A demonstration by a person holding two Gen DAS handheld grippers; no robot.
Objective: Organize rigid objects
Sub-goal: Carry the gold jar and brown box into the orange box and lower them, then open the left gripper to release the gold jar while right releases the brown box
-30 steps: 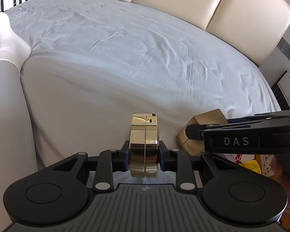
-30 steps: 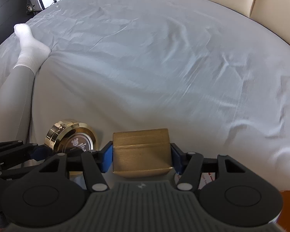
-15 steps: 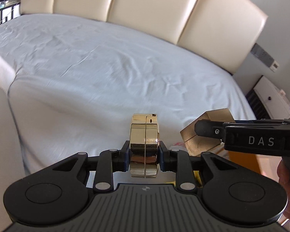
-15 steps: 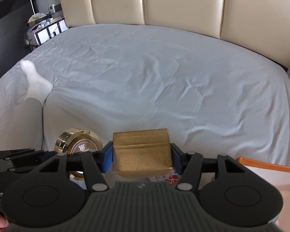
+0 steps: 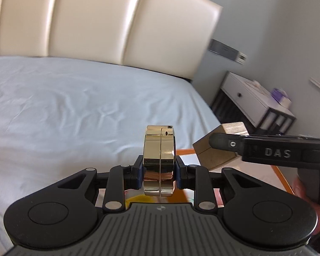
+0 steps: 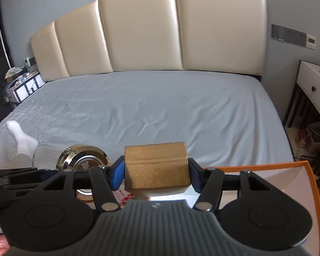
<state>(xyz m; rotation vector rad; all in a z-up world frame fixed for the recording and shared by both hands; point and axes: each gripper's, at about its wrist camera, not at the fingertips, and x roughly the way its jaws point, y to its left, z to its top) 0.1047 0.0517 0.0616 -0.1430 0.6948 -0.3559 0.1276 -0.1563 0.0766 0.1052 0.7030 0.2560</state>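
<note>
My left gripper (image 5: 159,168) is shut on a shiny round gold case (image 5: 159,149), held on edge between the pads; the same gold case (image 6: 83,160) shows at the left of the right wrist view. My right gripper (image 6: 157,171) is shut on a gold rectangular box (image 6: 156,166); that box (image 5: 215,149) appears at the right of the left wrist view, held by the right gripper's black finger (image 5: 226,143). Both are held in the air above an orange-rimmed tray (image 6: 266,166) beside the bed.
A bed with a grey-blue sheet (image 6: 149,106) and cream padded headboard (image 6: 160,32) fills the view ahead. A white-socked foot (image 6: 21,138) lies on the bed at left. A white nightstand (image 5: 256,98) stands at right. Printed items (image 6: 123,198) lie under the grippers.
Both grippers have risen and tilted up, still holding their objects; the headboard, wall and nightstand have come into view, and the orange-rimmed tray shows more below.
</note>
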